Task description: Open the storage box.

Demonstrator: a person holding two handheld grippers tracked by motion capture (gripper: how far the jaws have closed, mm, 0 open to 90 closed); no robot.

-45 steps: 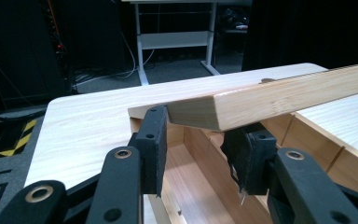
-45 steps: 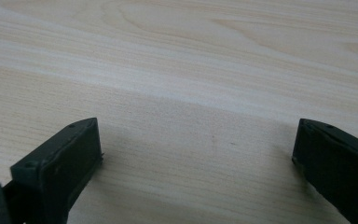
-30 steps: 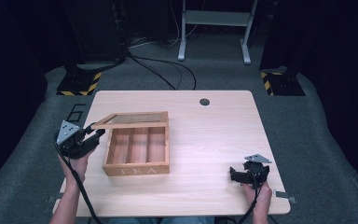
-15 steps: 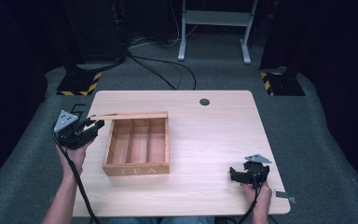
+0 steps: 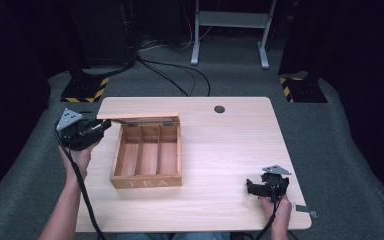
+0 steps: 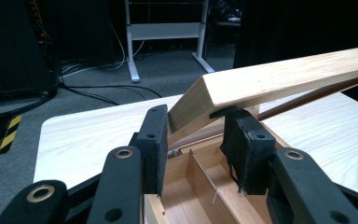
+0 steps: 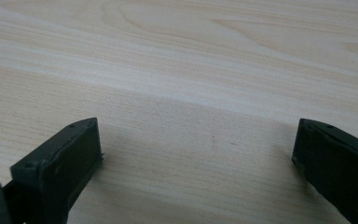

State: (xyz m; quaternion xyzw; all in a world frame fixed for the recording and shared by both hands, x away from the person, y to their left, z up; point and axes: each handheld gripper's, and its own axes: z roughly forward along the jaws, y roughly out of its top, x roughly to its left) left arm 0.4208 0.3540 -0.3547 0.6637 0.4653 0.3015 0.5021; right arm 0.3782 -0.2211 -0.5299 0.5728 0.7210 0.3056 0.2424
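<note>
A: Lid (image 6: 279, 81) of the wooden tea box (image 5: 147, 157): where does it sit, starting from the near edge?

B: Nearest the person, the right tool (image 5: 266, 186) rests low at the near right corner of the surface (image 5: 230, 145), well apart from the box. In the right gripper view its jaws stand wide apart over bare wood grain, with nothing between them.

A: And the box itself?

B: It stands left of centre, its front panel lettered "TEA", with three long compartments open to view from above.

A: The left tool?

B: The left tool (image 5: 92, 134) is held just beside the box's far left corner. In the left gripper view its two black pads (image 6: 156, 140) are closed on the corner of the lid, one on each side of the plank, gripping it.

A: The lid's attitude?

B: Raised and tilted, hinged along the far wall of the box, its free edge lifted above the compartments.

A: Beyond that?

B: A round hole (image 5: 219, 109) near the far edge of the surface, then cables (image 5: 180, 80) and a grey frame (image 5: 230, 30) on the floor.
</note>
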